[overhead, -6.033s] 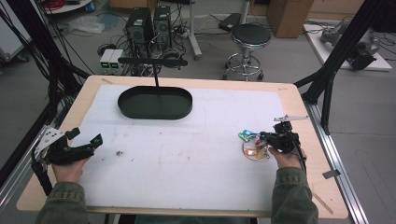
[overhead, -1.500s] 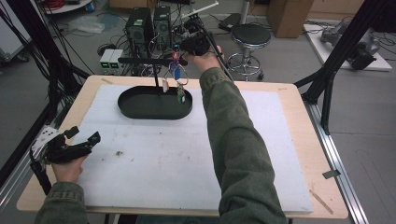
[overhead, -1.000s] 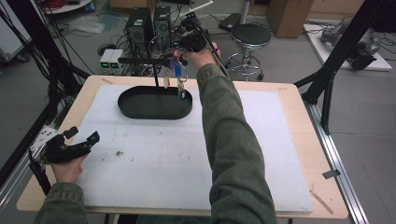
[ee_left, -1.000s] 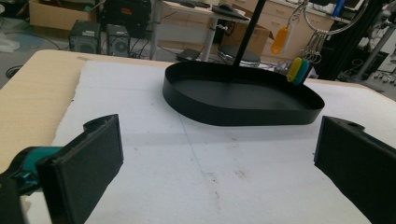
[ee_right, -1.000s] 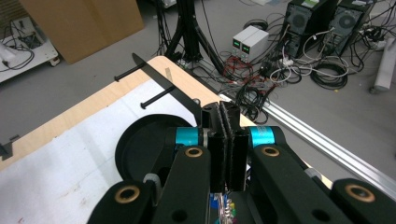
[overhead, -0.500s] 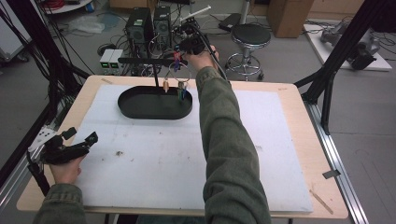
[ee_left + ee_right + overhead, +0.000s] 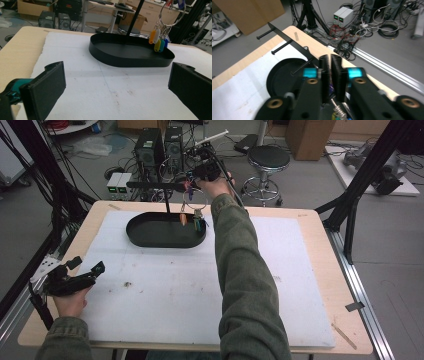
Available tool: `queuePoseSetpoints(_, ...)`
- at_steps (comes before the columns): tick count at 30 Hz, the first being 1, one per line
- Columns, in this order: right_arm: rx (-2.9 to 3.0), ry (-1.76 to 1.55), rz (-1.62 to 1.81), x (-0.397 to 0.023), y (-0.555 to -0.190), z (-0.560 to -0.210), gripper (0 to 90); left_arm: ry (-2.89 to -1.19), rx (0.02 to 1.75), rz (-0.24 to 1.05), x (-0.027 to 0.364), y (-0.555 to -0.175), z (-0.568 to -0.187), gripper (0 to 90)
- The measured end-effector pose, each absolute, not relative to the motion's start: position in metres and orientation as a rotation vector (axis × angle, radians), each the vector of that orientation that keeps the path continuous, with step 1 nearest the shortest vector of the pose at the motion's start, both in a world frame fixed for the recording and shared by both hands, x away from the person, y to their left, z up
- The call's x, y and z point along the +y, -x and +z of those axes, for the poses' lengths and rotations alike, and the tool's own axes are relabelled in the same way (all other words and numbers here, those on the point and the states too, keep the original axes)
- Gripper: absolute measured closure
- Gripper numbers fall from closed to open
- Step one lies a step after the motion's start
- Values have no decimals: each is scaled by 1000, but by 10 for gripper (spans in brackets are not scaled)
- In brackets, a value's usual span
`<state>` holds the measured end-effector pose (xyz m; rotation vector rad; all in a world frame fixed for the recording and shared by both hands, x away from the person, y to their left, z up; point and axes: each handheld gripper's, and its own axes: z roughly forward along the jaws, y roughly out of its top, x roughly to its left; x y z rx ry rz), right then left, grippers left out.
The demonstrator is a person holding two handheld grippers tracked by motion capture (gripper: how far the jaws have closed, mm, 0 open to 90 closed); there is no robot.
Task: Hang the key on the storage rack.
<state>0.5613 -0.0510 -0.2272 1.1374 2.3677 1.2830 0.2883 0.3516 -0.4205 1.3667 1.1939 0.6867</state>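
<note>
High view, right tool (image 7: 196, 179): held up beyond the far edge of the worktop (image 7: 320, 270), at the crossbar of the black stand (image 7: 166, 195).
High view, key ring (image 7: 192, 206): hangs from the stand's bar just below the right tool, its coloured tags dangling over the right end of the black oval tray (image 7: 150, 236).
High view, left tool (image 7: 86, 271): low at the near left corner of the worktop, well apart from the tray, on the white mat (image 7: 170, 290).
Left gripper view, left tool (image 7: 117, 85): jaws stand wide apart with nothing between them.
Left gripper view, key ring (image 7: 160, 37): wire loop with orange, white, yellow, teal and blue tags hanging over the tray's (image 7: 130, 60) right end, beside the stand's post.
Right gripper view, right tool (image 7: 330, 65): jaws have just been opening; a narrow gap shows between the pads and nothing is pressed there.
Right gripper view, key ring (image 7: 337, 112): a bit of chain and tags shows below the jaws, blurred.
Right gripper view, stand (image 7: 287, 38): crossbar with pegs slants just ahead of the jaws, over the tray (image 7: 279, 80).
</note>
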Motion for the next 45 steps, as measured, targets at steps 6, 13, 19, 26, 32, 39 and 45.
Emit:
queuePoseSetpoints(6, 2363, -1155, 1293, -57, -557, -233, 557, -1368, 1193, 687, 352, -288, -421, 17)
queuePoseSetpoints(13, 2332, -1198, 1245, -71, -550, -231, 228, -1371, 1192, 687, 351, -288, -420, 17)
queuePoseSetpoints(19, 2321, -1251, 1219, -87, -541, -235, 5, -1374, 1190, 686, 351, -288, -420, 17)
queuePoseSetpoints(26, 2314, -1268, 1239, -107, -528, -229, 5, -1383, 1193, 679, 351, -288, -421, 17)
queuePoseSetpoints(32, 2283, -1301, 1243, -123, -520, -221, 4, -1385, 1198, 677, 351, -288, -421, 17)
queuePoseSetpoints(39, 2278, -1285, 1223, -137, -506, -217, 4, -1379, 1199, 678, 350, -288, -421, 17)
queuePoseSetpoints(45, 2271, -1287, 1214, -153, -497, -214, 5, -1379, 1202, 682, 353, -287, -421, 17)
